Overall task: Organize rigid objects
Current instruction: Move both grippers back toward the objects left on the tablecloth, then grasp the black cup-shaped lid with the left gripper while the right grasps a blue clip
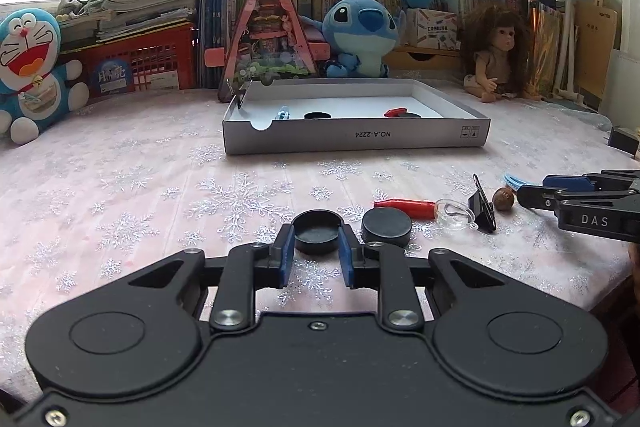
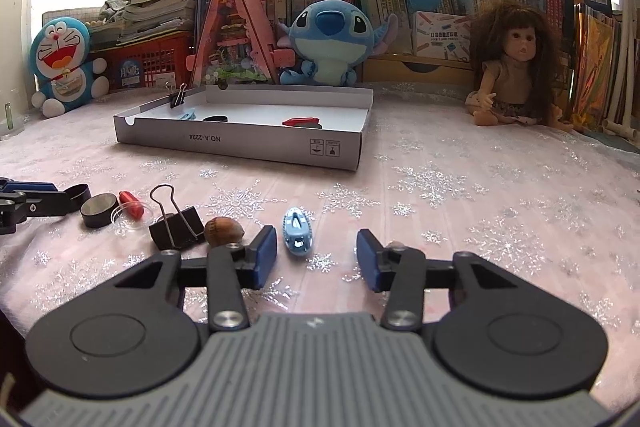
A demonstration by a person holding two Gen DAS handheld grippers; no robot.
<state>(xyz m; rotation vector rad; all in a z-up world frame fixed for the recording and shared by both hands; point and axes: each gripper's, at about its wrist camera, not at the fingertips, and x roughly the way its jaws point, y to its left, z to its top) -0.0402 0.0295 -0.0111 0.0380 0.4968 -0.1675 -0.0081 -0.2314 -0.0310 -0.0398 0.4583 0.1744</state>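
Now, in the left wrist view, your left claw (image 1: 316,241) has its blue pads pressed on both sides of a shallow black round cap (image 1: 316,236) that sits open side up on the table (image 1: 132,195). This cap looks light and stiff, with a smooth rim, so I think it can slip; hold it across the widest part. Just beside it lies a second black cap (image 1: 386,227), then a red cylinder (image 1: 404,205), a clear plastic dome (image 1: 454,213) and a black binder clip (image 1: 484,205). The grey cardboard tray (image 1: 352,137) stands well behind.

In the right wrist view, your right claw (image 2: 316,253) is half wide and holds nothing. A small blue oval clip (image 2: 297,232) lies between the pads, touching neither. It seems light, hard plastic; take it across the narrow sides. A brown nut (image 2: 224,229) rests near the left pad.
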